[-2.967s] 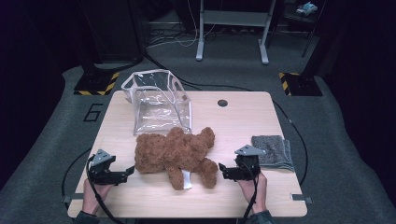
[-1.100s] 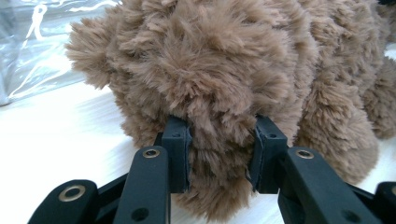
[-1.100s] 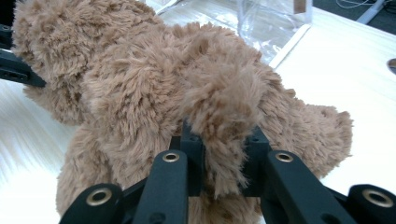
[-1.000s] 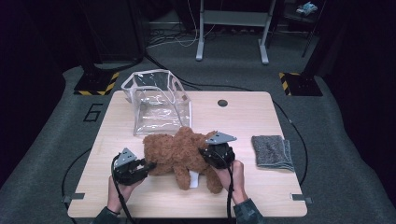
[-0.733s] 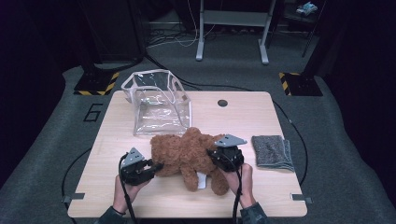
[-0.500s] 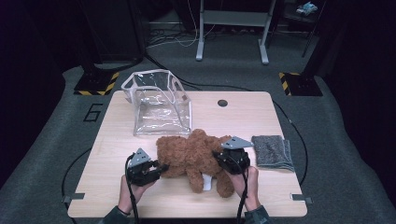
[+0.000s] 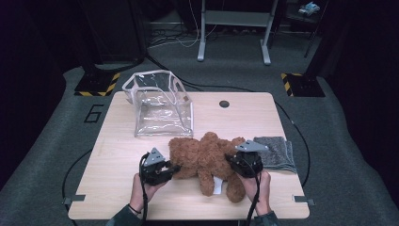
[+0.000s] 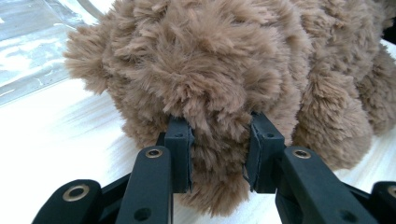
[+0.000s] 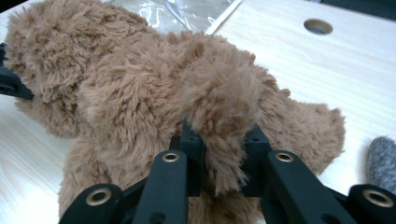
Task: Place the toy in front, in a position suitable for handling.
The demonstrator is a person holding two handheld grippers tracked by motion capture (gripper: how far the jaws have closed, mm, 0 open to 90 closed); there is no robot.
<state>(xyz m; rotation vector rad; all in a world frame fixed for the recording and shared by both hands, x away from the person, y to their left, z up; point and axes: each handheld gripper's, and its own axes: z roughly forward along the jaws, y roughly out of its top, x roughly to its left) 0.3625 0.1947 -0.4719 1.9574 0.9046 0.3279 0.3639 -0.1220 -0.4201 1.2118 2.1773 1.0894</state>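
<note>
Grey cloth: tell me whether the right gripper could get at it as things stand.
Probably not yet: the right gripper is shut on the teddy bear. The grey cloth lies just beside it, uncovered on the table, so once it lets go the way looks free.

From above at six o'clock, one camera looks down the table (image 7: pixel 141 141); both gripper cameras sit close against the shared teddy bear (image 7: pixel 207 157).

Plush bear (image 7: pixel 207 157): near limbs partly hidden behind both hands; clear bag (image 8: pixel 28 42) cut off by frame edge.
</note>
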